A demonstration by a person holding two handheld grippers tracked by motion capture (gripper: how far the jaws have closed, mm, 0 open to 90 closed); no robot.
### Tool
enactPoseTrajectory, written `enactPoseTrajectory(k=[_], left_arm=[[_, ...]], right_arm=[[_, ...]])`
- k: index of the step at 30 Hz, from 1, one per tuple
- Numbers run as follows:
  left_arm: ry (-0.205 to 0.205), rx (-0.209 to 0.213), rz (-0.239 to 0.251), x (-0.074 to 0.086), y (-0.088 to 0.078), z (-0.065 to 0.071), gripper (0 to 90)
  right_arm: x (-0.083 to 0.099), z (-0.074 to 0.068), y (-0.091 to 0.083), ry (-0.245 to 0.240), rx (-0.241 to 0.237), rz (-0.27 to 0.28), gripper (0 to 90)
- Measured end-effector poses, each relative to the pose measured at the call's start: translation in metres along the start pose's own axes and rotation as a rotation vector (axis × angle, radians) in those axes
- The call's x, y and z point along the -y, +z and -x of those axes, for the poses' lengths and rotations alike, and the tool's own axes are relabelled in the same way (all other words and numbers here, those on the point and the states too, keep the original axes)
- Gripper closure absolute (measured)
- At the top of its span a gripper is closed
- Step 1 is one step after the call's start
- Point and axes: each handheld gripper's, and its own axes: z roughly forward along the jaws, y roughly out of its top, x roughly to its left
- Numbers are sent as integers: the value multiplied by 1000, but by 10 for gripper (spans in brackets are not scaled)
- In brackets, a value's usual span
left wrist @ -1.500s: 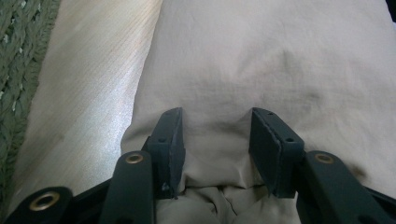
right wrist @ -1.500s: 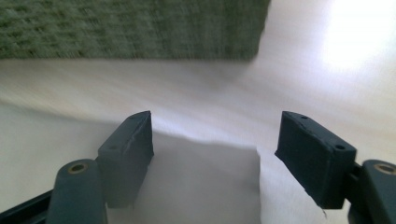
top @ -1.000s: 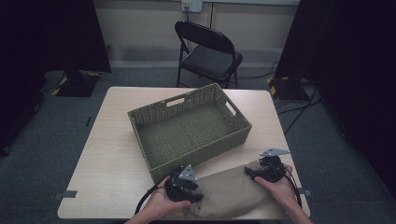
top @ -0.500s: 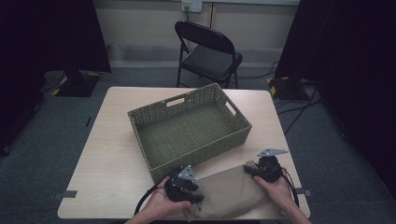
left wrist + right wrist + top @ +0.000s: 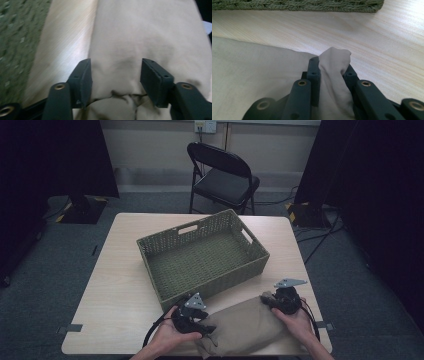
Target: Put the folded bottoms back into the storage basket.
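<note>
Hands at the bottom of the high view hold both grippers at the ends of a folded beige cloth bundle (image 5: 247,327) lying along the near table edge. At lower left, the left gripper (image 5: 115,80) straddles the cloth, its jaws having just been opening, pads standing apart from the fabric between them. At lower right, the right gripper (image 5: 330,75) has just been closing and pinches a raised fold, probably to anchor that end. Beyond, mid-frame, the rectangular olive-green woven basket (image 5: 252,262) sits on the pale wooden table (image 5: 115,285), likely the cloth's destination. Farthest, a black folding chair (image 5: 225,175) stands at top centre.
</note>
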Motion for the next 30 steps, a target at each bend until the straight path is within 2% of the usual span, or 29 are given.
enactPoseTrajectory(k=[6, 9, 11, 13, 15, 18, 19, 21, 23, 25, 26, 28, 30], left_arm=[[-11, -30, -11, 3, 3, -3, 344], [-30, -29, -14, 4, 5, -6, 302], [-31, -23, -42, 5, 10, -6, 280], [2, -38, -37, 5, 14, -2, 259], [17, -46, -27, 5, 17, 3, 264], [81, -75, -44, 3, 20, 11, 344], [82, -86, -47, 2, 19, 12, 382], [89, -81, -54, 0, 19, 12, 535], [78, -64, -42, 0, 20, 11, 626], [73, -47, -43, -1, 21, 11, 679], [83, -37, -52, -2, 20, 10, 710], [59, -23, -44, -2, 21, 9, 752], [61, -17, -50, -2, 21, 8, 771]], right_arm=[[0, 1, -1, -2, 4, -4, 743], [0, 2, -2, -3, 11, -4, 743], [1, 2, -2, -4, 13, -4, 742], [1, 2, -2, -7, 17, -4, 742], [1, 2, -2, -10, 18, -3, 742], [1, 2, -2, -9, 17, -2, 742], [1, 2, -2, -8, 16, -1, 742], [1, 2, -2, -11, 18, -1, 742], [1, 2, -2, -9, 18, -2, 742], [1, 1, -2, -8, 20, -3, 741], [1, 1, -2, -8, 20, -3, 741], [0, 2, -2, -7, 18, -3, 741], [0, 2, -1, -8, 18, -4, 741]])
